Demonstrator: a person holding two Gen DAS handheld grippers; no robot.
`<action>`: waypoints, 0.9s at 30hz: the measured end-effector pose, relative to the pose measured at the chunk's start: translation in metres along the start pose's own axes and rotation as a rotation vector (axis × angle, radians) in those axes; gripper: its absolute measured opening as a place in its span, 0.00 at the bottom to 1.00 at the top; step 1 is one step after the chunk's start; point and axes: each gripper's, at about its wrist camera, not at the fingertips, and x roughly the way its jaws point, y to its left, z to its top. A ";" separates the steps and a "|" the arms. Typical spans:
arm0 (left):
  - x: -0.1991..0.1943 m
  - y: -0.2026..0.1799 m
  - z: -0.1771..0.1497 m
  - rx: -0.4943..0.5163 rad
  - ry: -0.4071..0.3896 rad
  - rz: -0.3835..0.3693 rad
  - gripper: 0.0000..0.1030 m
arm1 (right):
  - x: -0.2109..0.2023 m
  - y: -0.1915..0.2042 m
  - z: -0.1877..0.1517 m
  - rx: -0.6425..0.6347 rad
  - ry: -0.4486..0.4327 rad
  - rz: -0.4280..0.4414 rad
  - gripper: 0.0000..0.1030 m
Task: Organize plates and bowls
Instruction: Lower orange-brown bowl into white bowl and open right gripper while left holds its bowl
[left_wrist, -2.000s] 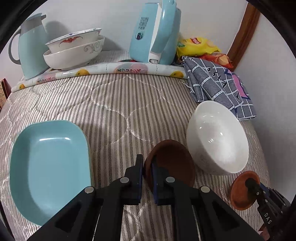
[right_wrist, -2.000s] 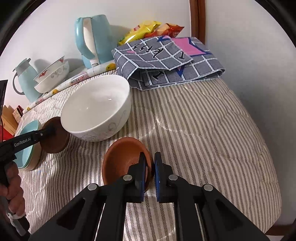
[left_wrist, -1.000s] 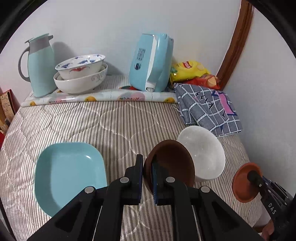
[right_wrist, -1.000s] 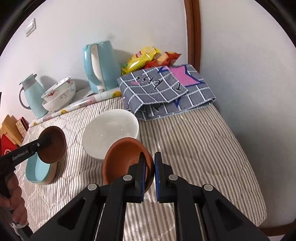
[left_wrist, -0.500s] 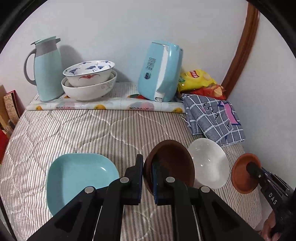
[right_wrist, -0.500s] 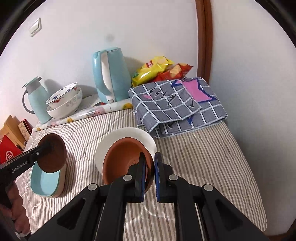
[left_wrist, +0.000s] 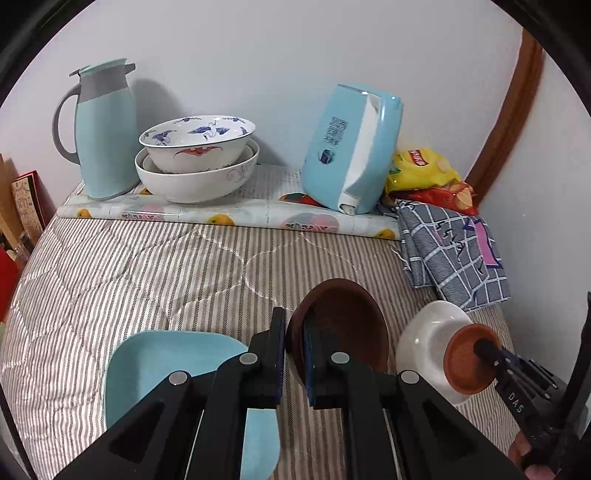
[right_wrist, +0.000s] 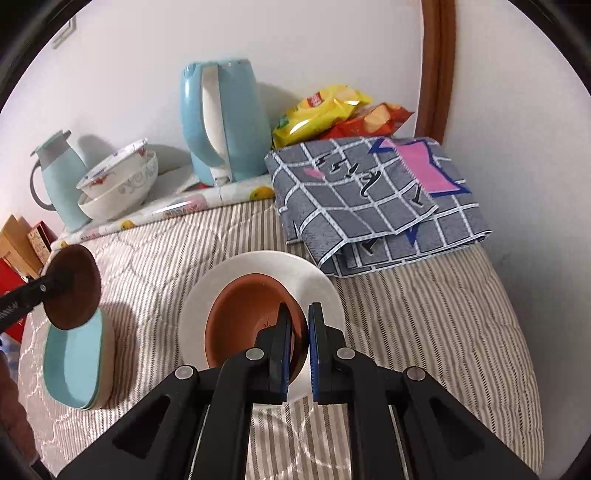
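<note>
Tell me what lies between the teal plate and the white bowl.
Bare striped quilt on the surface, right wrist view; the dark brown bowl hangs above the teal plate, left of the white bowl.

Even, soft indoor light fills both views, bright enough that colours read cleanly. The thermos jug (left_wrist: 101, 129) and the kettle (right_wrist: 223, 118) throw soft grey shadows on the wall behind them, falling to their right. A dim shadow lies on the striped bed (right_wrist: 424, 325) beside the dark brown bowl (right_wrist: 74, 290). Small highlights glint on the snack bags (right_wrist: 325, 110) and the glossy roll (left_wrist: 221, 216) at the bed's far edge. Fisheye distortion bows the bed's edges and the door frame (left_wrist: 509, 110); black vignette rings every corner. Focus is sharp throughout, with no motion blur.
</note>
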 end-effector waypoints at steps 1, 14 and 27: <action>0.003 0.001 0.001 -0.003 0.002 0.002 0.09 | 0.004 0.000 0.000 -0.002 0.007 -0.001 0.08; 0.025 0.004 0.007 -0.014 0.028 0.004 0.09 | 0.042 0.005 0.002 -0.016 0.078 0.000 0.09; 0.030 0.006 0.010 -0.014 0.036 -0.001 0.09 | 0.054 0.012 0.005 -0.044 0.117 -0.011 0.08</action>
